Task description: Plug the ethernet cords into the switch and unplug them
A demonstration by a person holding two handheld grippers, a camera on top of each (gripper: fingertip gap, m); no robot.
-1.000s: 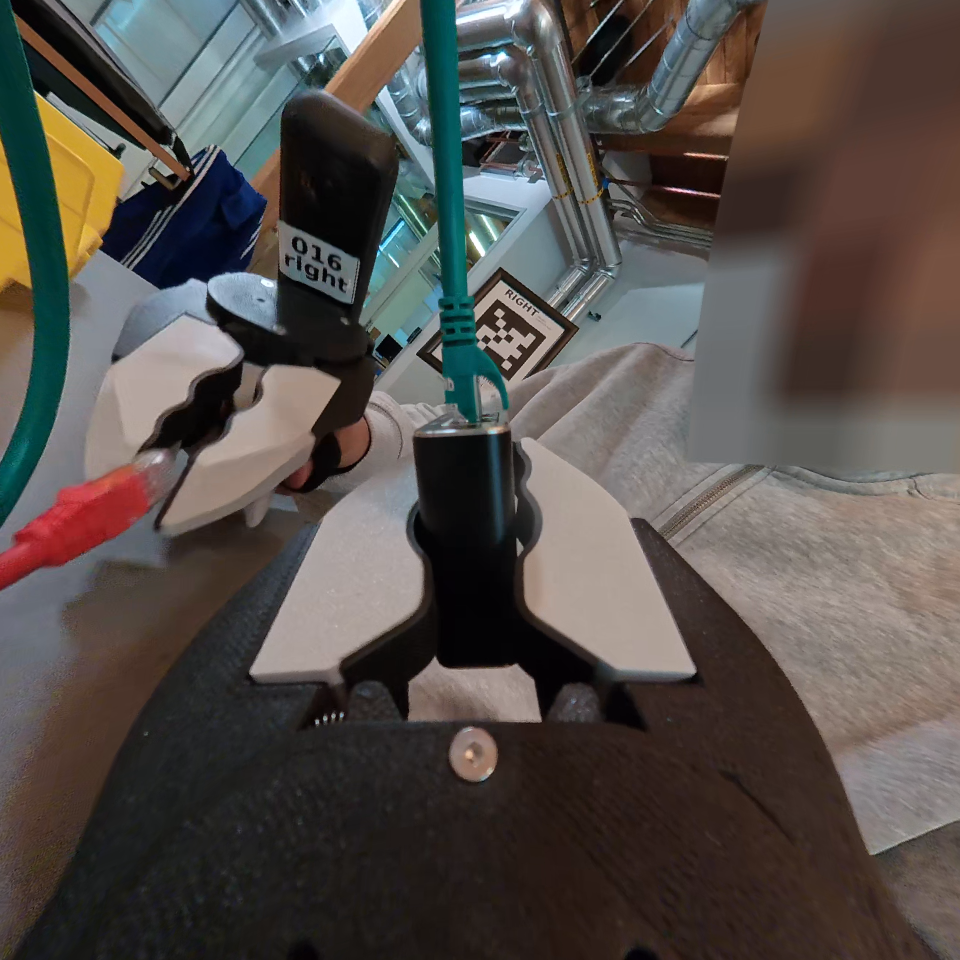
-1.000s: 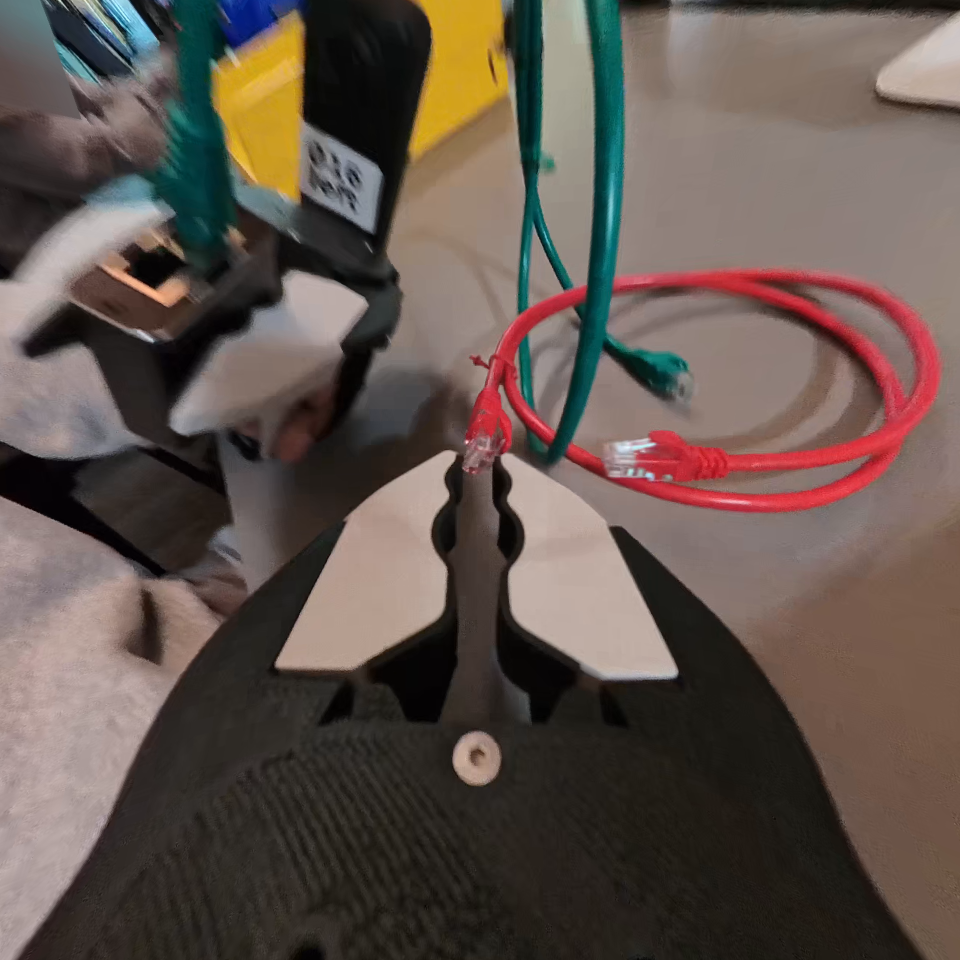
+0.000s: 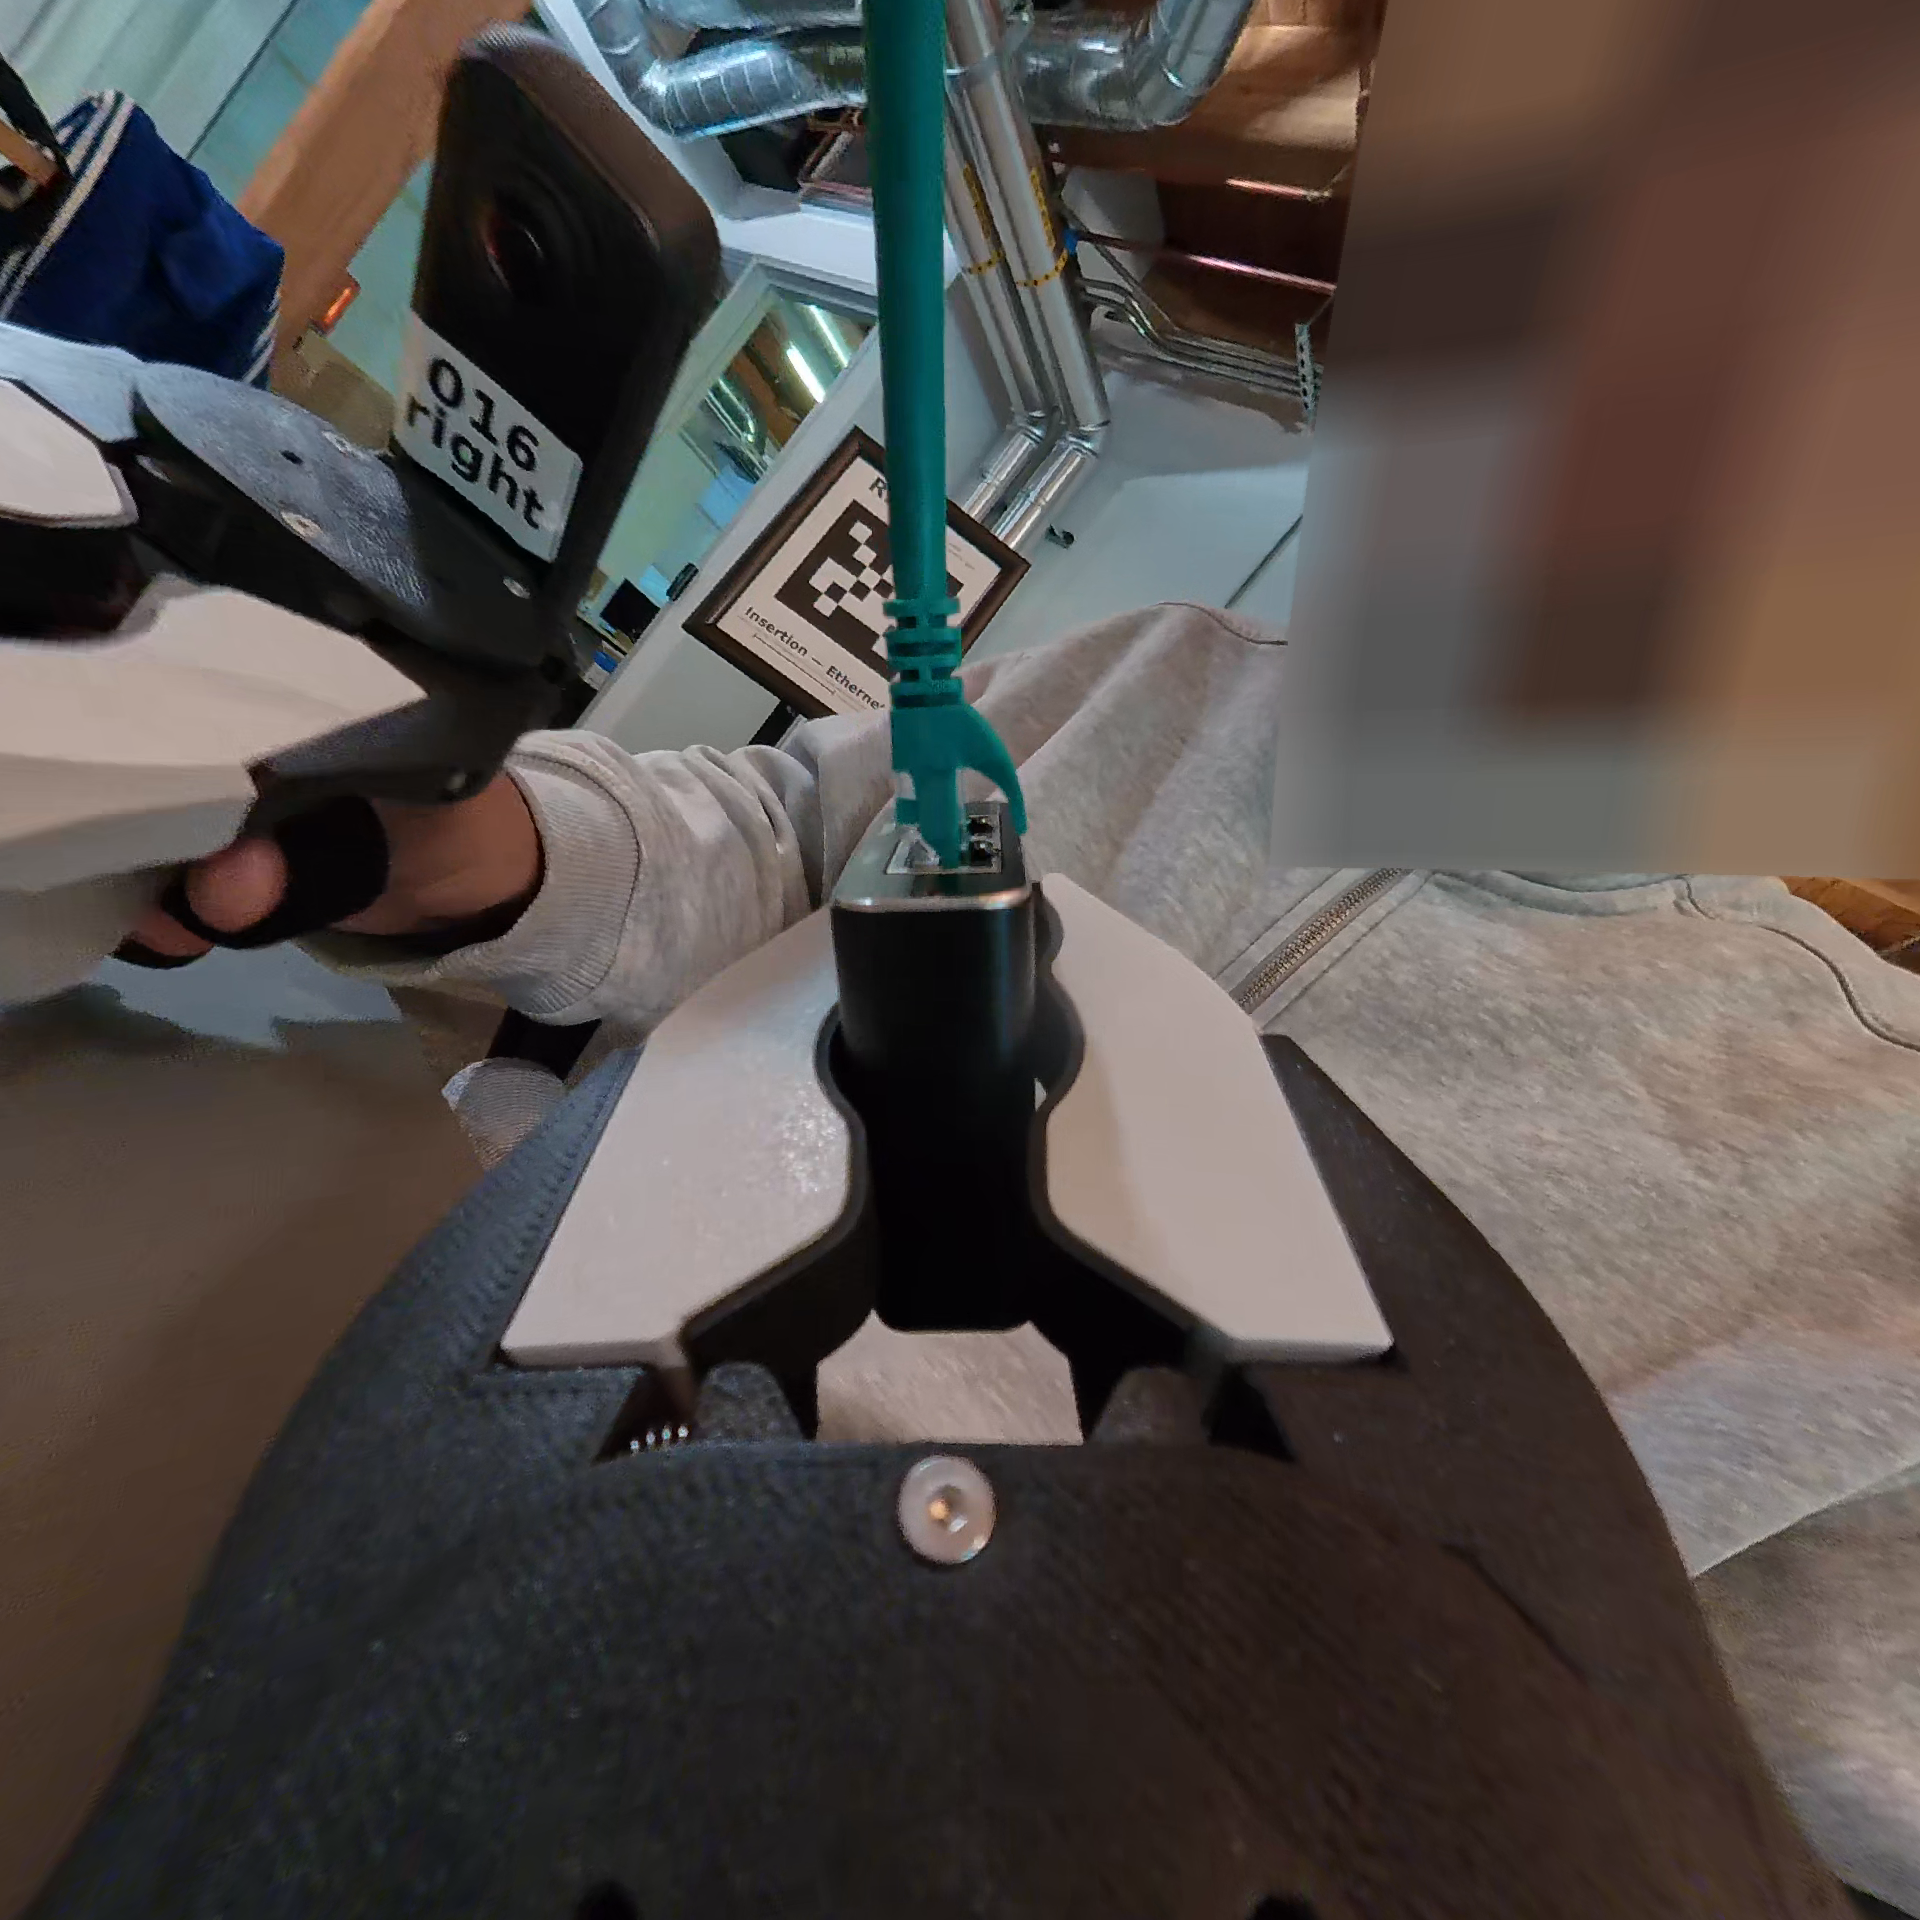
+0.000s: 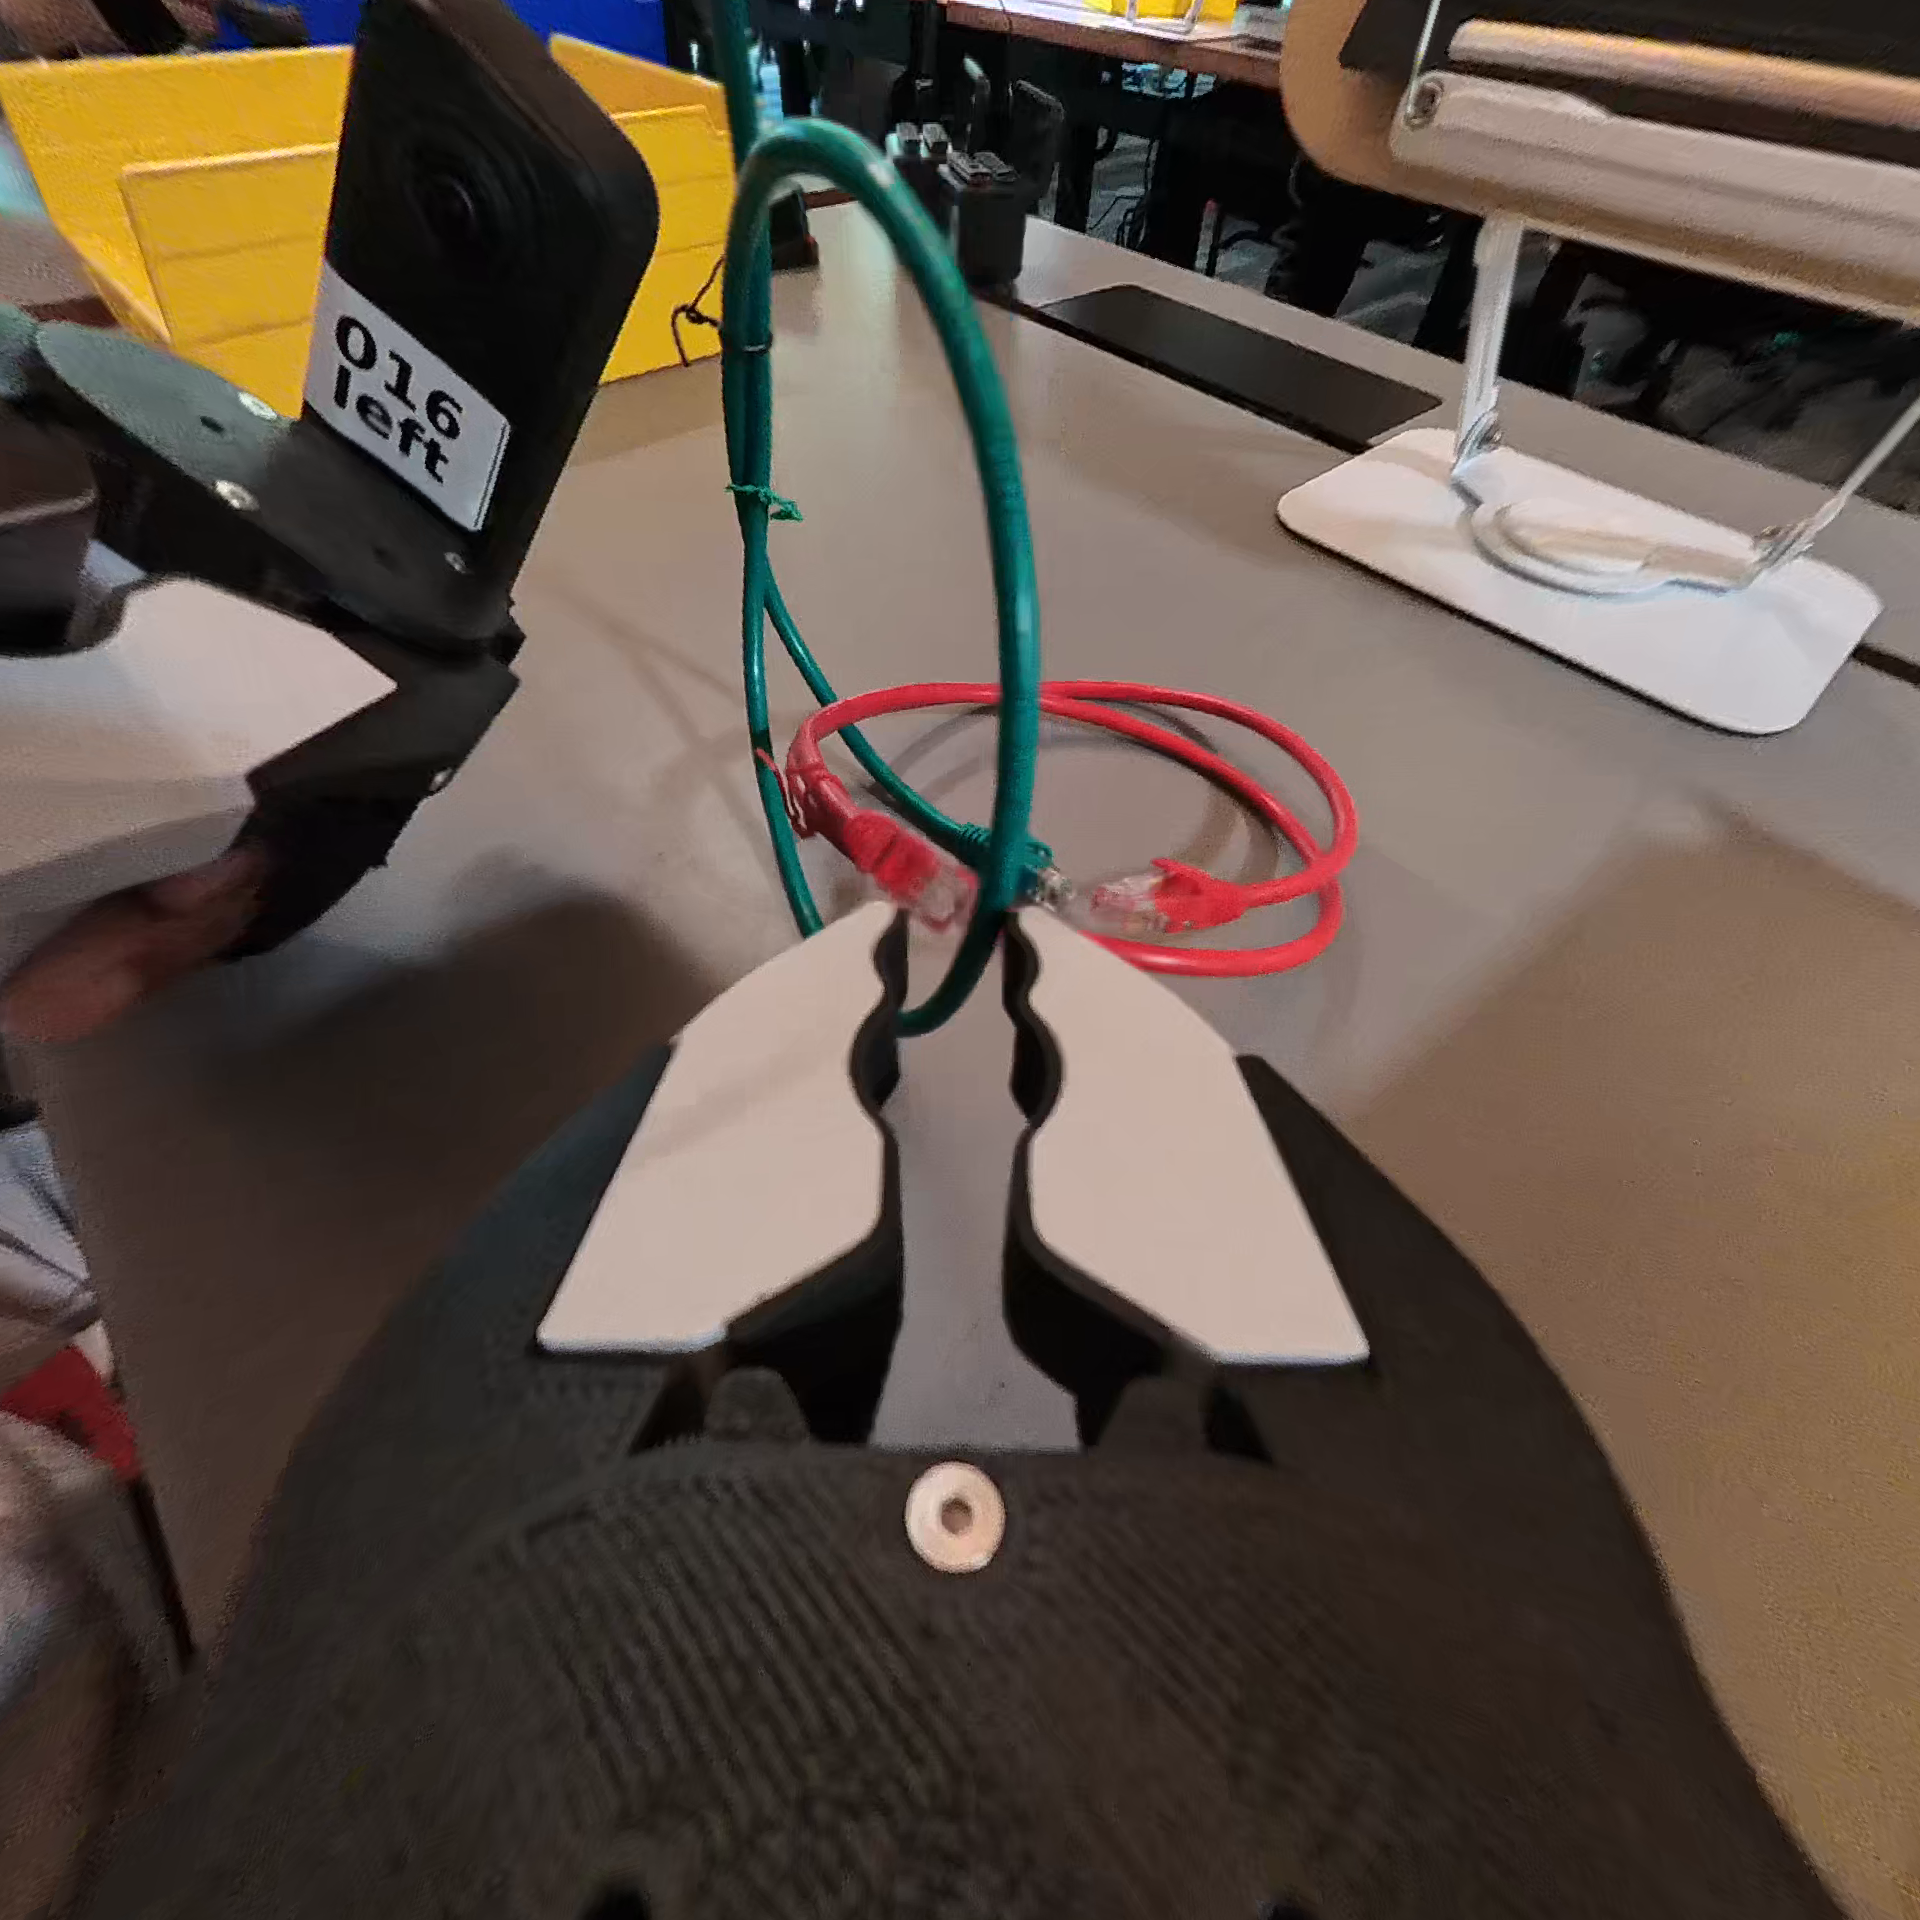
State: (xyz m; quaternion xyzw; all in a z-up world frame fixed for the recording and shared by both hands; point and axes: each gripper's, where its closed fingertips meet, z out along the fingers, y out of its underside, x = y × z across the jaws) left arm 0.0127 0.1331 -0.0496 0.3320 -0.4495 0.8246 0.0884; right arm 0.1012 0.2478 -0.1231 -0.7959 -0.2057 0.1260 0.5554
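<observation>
The switch, a small black box, stands upright between the two white fingers of the left claw, which is closed snugly on its body, port face turned away from the claw's base, probably so the sockets stay open to whatever comes in from beyond the tips. One green ethernet cord is seated in a port at that far end, its booted plug straight out from the claw tips and the cable running on upward out of view; at least two neighbouring ports just beside it look empty. Holding the switch off the counter likely keeps it steady against the push of a plug. The right claw has its fingers parted a little and grips nothing; the green cord's slack loop hangs across the gap just past its tips without being pinched. Just beyond those tips, on the counter, lies the coiled red ethernet cord, one clear plug slightly left of the tips and the other slightly right, with the green cord's free plug between them. I'd judge the right claw is placed to pick up one of those loose plugs next. Farther off to its left sits a yellow bin, and to the right a white stand.
</observation>
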